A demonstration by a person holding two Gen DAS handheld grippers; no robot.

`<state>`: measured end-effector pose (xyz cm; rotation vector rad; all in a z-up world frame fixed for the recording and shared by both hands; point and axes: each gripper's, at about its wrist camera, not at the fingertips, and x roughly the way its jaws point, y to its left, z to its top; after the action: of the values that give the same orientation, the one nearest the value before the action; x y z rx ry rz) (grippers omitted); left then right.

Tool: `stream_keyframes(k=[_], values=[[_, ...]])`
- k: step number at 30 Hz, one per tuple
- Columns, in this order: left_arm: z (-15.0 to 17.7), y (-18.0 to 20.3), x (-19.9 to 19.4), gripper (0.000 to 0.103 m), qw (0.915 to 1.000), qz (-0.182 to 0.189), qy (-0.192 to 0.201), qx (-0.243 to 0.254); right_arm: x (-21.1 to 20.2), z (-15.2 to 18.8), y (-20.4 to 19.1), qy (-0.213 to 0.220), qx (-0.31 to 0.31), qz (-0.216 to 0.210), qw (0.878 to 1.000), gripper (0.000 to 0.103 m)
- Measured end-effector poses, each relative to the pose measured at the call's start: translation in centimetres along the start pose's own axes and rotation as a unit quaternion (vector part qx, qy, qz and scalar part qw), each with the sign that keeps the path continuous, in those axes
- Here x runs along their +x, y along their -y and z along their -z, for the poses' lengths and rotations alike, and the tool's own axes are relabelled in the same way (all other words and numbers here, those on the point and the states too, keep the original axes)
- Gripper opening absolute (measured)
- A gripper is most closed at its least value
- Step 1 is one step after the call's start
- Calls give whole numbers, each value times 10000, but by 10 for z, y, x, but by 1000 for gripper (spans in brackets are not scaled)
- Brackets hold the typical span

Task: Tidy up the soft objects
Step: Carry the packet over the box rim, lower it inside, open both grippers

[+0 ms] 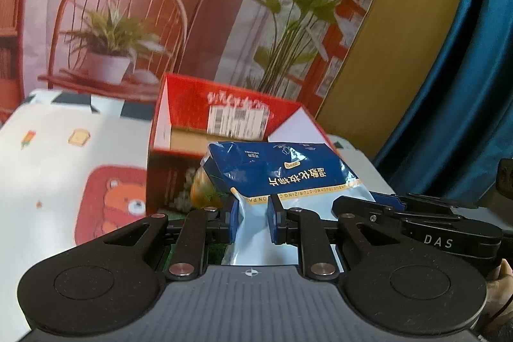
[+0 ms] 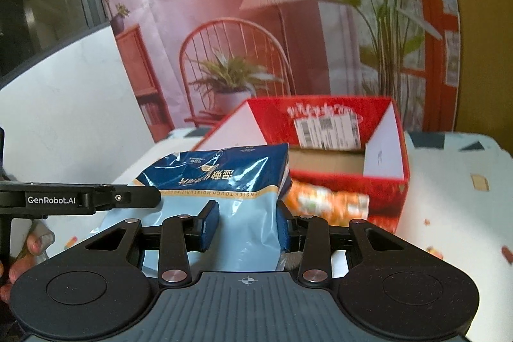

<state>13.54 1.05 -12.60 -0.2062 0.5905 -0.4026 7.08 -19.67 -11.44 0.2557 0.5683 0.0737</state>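
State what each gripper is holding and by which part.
Both hold the blue cotton-pad bag. The left gripper pinches its light-blue near end; the right gripper clamps that same light-blue end across its width.

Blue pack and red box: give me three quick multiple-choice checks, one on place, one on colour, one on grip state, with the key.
1. Where is the blue pack relative to the red box?
A. Inside the box
B. In front of the box, nearer the cameras
C. Behind the box

2. What colour is the box's rear inner wall, the one carrying the shipping label?
A. Red
B. Green
C. Black

3. How is the pack held?
A. Lying free, no gripper touching
B. By the left gripper only
C. By both grippers

Key: B, since both wrist views show the pack between the grippers and the open box; A, since the wall around the white label is red; C, since the left gripper and the right gripper each have the pack's pale lower part between their pads.
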Motion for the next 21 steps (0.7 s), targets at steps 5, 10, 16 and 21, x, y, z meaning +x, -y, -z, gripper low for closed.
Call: stream_keyframes(k=[5, 10, 16, 21], values=[[-25, 3, 6, 20, 9998, -21, 164, 149, 6, -26, 2, 178, -80, -36, 9998, 35], [-49, -1, 23, 21, 9998, 29, 169, 140, 23, -53, 8, 293, -274, -1, 9992, 35], [-61, -14, 50, 21, 10000, -35, 54, 41, 52, -71, 18, 226, -315, -11, 9992, 35], [-63, -26, 80, 24, 9995, -146, -285, 79, 83, -67, 24, 14, -413, 120, 9991, 35]])
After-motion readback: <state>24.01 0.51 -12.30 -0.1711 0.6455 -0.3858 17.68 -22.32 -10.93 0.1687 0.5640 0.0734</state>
